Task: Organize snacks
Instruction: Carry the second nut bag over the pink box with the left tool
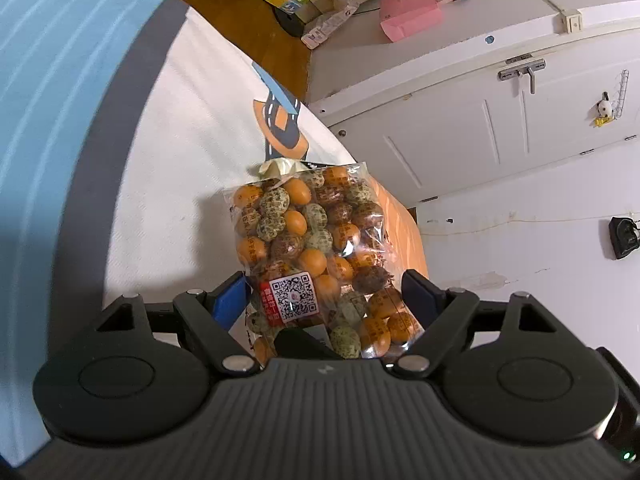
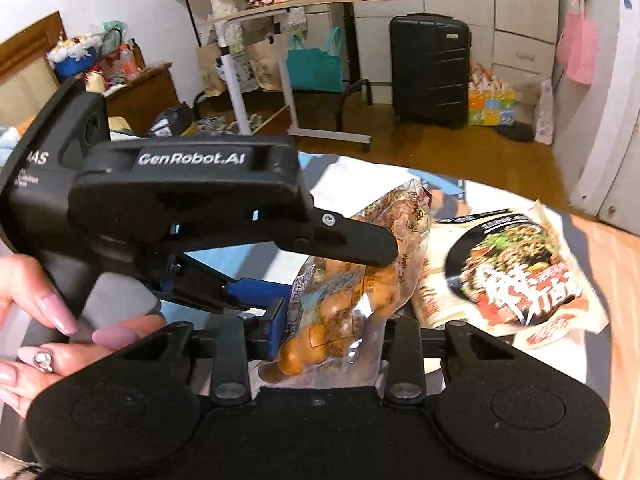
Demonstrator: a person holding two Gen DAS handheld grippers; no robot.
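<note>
Left wrist view: the left gripper (image 1: 326,292) holds a clear plastic bag of orange and speckled round snacks (image 1: 308,240) between its blue-padded fingers (image 1: 228,300), which are set wide and press on the bag's two sides. The bag stands upright above a white cloth with an orange-and-blue print (image 1: 192,160).

Right wrist view: the right gripper (image 2: 332,332) pinches the same bag (image 2: 352,288) at its lower end, jaws narrow. The left gripper (image 2: 308,264) crosses in from the left and grips the bag higher up; a hand (image 2: 60,340) holds its handle. A printed noodle packet (image 2: 516,276) lies flat on the cloth just right of the bag.
</note>
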